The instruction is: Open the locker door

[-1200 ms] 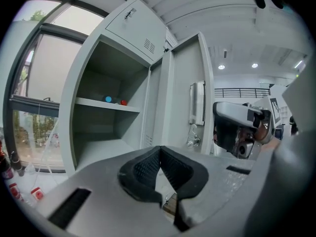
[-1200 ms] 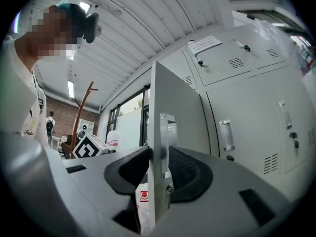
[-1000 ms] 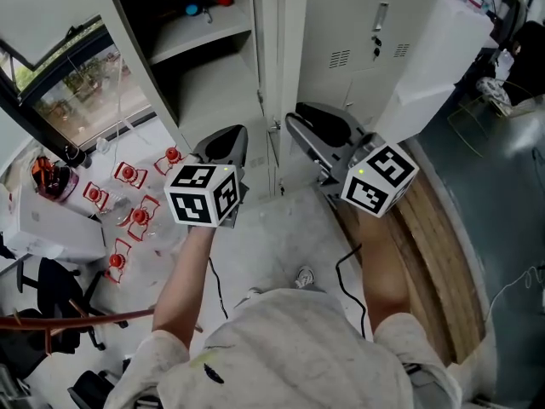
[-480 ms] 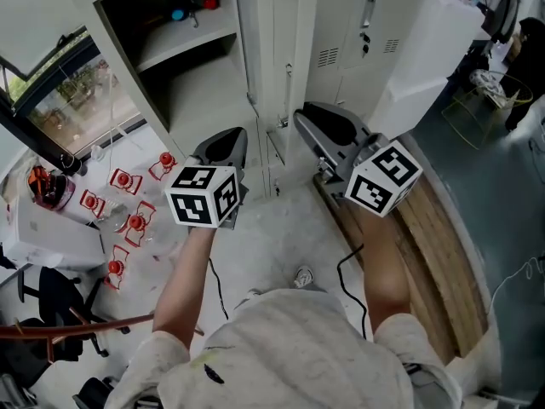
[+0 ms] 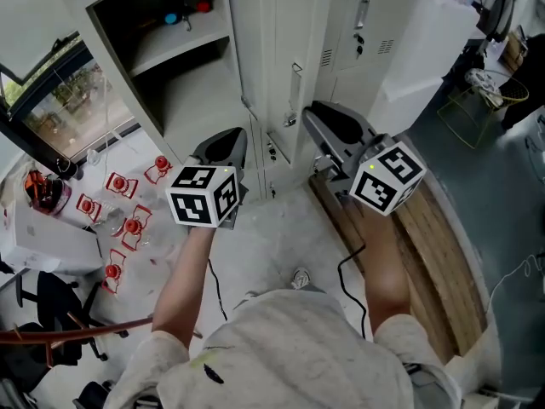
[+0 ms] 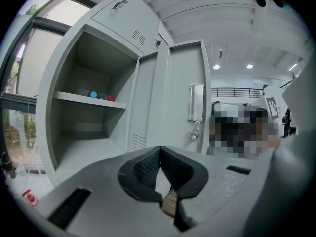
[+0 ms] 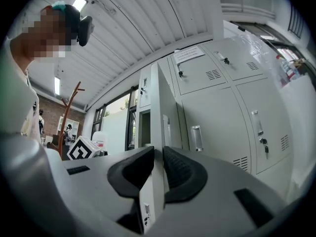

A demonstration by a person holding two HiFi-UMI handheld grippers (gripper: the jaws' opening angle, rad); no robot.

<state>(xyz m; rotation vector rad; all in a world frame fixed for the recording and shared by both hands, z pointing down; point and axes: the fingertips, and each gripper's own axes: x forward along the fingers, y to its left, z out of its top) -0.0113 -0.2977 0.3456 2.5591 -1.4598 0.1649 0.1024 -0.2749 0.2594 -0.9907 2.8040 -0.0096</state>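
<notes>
**Head view and both gripper views.** The locker door (image 5: 281, 49) stands swung out from its open compartment (image 6: 89, 132). From the right gripper view I see it almost edge-on.

- **Right tongs** (image 7: 159, 164): clenched on the door's free edge. The jaws have just been closing, and the thin grey edge runs up between the two ribbed pads, with both pads against it.
- **Left tongs** (image 6: 160, 157): clenched on nothing, with the pads meeting at their tips. I hold them just left of the door and apart from it, pointing toward the compartment.
- **Handle** (image 6: 196, 103): a metal handle sits on the door face that is turned toward my left tongs.
- **Shelf** (image 6: 86, 98): inside the compartment, it carries a small blue thing (image 6: 94, 94) and a small red thing (image 6: 110, 98) side by side.
</notes>
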